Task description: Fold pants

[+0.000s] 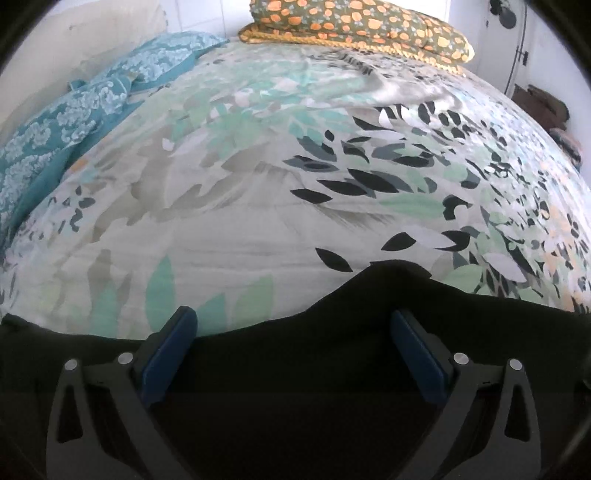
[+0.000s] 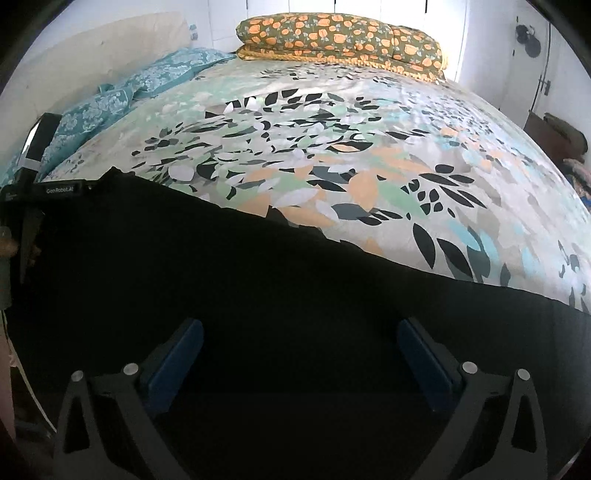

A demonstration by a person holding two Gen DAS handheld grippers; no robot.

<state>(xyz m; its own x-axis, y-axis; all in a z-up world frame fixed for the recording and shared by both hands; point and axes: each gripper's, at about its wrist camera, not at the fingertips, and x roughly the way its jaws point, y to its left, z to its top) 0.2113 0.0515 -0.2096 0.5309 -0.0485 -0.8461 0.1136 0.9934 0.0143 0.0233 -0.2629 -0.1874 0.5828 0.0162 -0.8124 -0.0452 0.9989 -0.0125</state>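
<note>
White tiled walls close the room behind a bed (image 1: 229, 229) whose cover is printed with leaves in mint, grey, black and, further right, pale orange. Starting at the left, a cream headboard or cushion (image 1: 110, 33) leans on the wall, and below it teal pillows with a pale floral print (image 1: 74, 118) lie along the bed's left edge. At the far end of the bed sits a folded olive quilt dotted with orange flowers (image 1: 362, 26), its yellow edging showing underneath. Over on the right, by the wall, stands a dark piece of furniture with bundled cloth on it (image 2: 561, 136); I cannot make out more. The black pants (image 1: 295, 369) lie spread across the near edge of the bed, filling the bottom of both my views, their upper edge rippled in the left view and running downhill to the right in the right view. My left claw (image 1: 294, 328) hangs over the pants with its blue-padded jaws spread wide, nothing pinched between them. My right claw (image 2: 300, 338) is likewise wide open above the black cloth, pads clear of it. At the left edge of my right view I see my other tool's dark body, where small white lettering (image 2: 60, 191) reads roughly "Gen Robot.AI".
</note>
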